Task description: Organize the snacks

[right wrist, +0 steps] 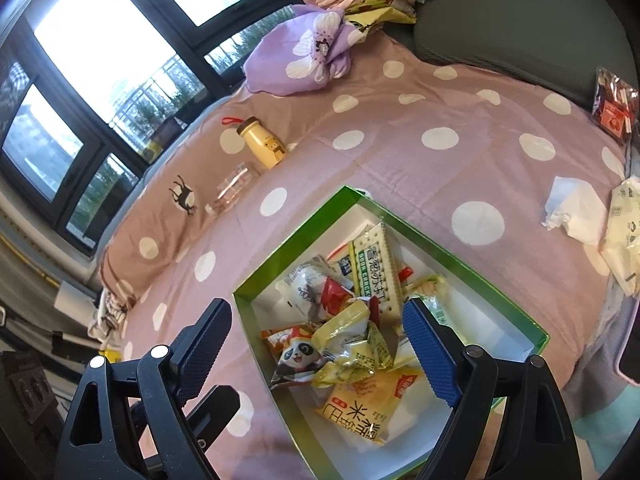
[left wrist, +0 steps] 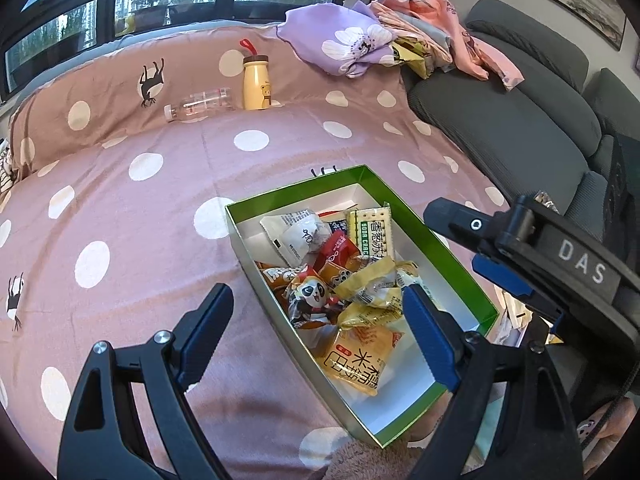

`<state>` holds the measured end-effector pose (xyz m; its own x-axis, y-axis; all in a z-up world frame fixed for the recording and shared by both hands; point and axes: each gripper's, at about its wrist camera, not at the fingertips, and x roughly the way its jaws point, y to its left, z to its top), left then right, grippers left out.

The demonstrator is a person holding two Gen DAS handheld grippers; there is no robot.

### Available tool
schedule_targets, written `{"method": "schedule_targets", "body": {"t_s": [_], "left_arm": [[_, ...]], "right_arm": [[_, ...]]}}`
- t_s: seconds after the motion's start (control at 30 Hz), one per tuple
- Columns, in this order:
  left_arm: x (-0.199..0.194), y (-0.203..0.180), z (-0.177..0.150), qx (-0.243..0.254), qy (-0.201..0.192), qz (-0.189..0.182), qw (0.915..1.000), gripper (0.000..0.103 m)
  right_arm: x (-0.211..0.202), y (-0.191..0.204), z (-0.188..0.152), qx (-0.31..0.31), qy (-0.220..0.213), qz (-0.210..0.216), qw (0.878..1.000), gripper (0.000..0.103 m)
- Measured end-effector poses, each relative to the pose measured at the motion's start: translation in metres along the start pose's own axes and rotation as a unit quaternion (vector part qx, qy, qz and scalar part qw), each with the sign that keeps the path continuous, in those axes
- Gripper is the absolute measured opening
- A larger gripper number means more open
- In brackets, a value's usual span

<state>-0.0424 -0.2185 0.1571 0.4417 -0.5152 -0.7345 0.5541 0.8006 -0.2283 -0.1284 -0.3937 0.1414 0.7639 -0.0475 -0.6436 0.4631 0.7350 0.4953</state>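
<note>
A green-rimmed box (left wrist: 452,248) with a white inside lies on the dotted bed cover and holds several snack packets, among them a panda packet (left wrist: 312,294), a soda cracker pack (left wrist: 370,232) and an orange rice-cake pack (left wrist: 360,356). The box also shows in the right wrist view (right wrist: 292,236). My left gripper (left wrist: 316,320) is open and empty over the box's near left wall. My right gripper (right wrist: 316,334) is open and empty above the snacks; its body shows in the left wrist view (left wrist: 532,248). Loose packets (right wrist: 622,236) and a red packet (right wrist: 614,102) lie at the right.
A yellow bottle (left wrist: 256,84) stands and a clear plastic bottle (left wrist: 200,105) lies at the bed's far side. Piled clothes (left wrist: 400,28) and a grey sofa (left wrist: 512,120) are at the back right. A crumpled white tissue (right wrist: 572,204) lies right of the box.
</note>
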Motion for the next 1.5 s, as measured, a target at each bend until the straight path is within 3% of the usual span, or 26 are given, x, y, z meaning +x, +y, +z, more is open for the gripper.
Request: {"method": "schedule_targets", "body": {"t_s": [0.7,0.83,1.5], "left_arm": [[-0.009,0.000,-0.002,0.004,-0.002,-0.003,1.0000,0.087],[-0.012,0.001,-0.003,0.004,-0.005,-0.001,1.0000,0.098],[-0.028,0.002,-0.011,0.007,-0.009,-0.008,0.9999,0.098]], "right_arm": [[-0.004,0.004,0.000,-0.010,-0.005,-0.025,1.000,0.088],[-0.006,0.006,0.000,-0.013,-0.007,-0.030,0.999,0.088],[-0.018,0.013,-0.009,-0.029,-0.016,-0.060,0.998,0.088]]}}
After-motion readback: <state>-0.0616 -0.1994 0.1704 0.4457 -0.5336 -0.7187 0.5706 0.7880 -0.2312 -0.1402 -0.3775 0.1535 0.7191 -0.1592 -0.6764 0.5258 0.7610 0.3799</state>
